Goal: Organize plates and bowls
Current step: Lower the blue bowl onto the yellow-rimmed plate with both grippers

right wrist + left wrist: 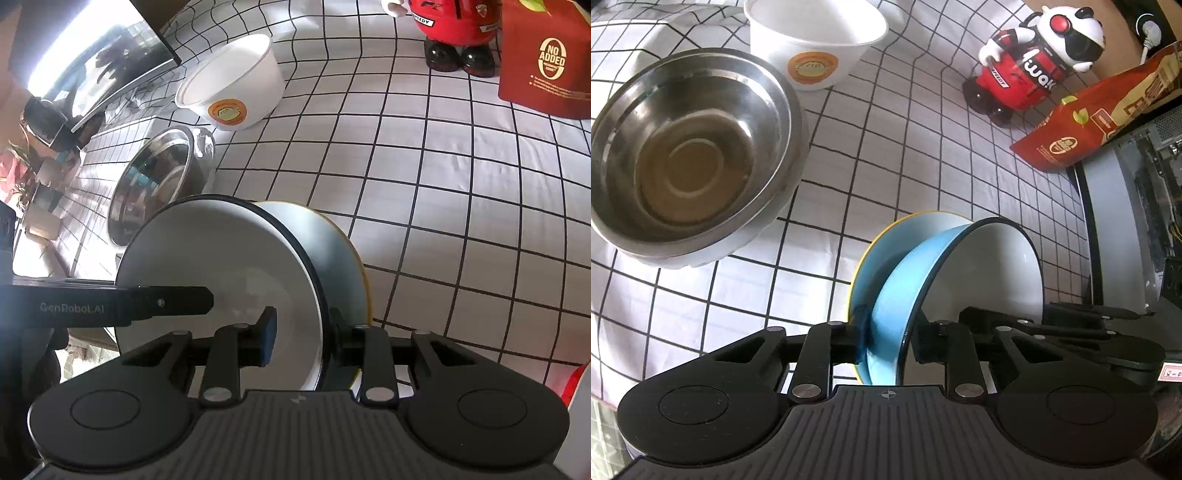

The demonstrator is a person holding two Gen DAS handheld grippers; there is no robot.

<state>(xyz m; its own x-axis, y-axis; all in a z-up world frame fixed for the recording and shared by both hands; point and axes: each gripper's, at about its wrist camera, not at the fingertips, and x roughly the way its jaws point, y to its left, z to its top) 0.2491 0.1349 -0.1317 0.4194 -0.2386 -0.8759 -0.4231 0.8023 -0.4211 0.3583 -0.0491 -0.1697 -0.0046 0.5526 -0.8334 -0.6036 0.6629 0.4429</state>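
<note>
Plainly both tools meet on one blue bowl, tipped on edge inside a yellow-rimmed bowl on the checked worktop. The left hand-held gripper is clamped on the near wall of the blue bowl, while the right hand-held gripper pinches the same rim from the opposite side. The steel bowl and the white paper bowl lie ahead and to the left, nearer the left hand, so I judge any nesting move heads that way.

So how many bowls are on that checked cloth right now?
4. A steel bowl at the left, a white paper bowl behind it, and a blue bowl nested in a yellow-rimmed one, near the grippers. More may be hidden.
</note>
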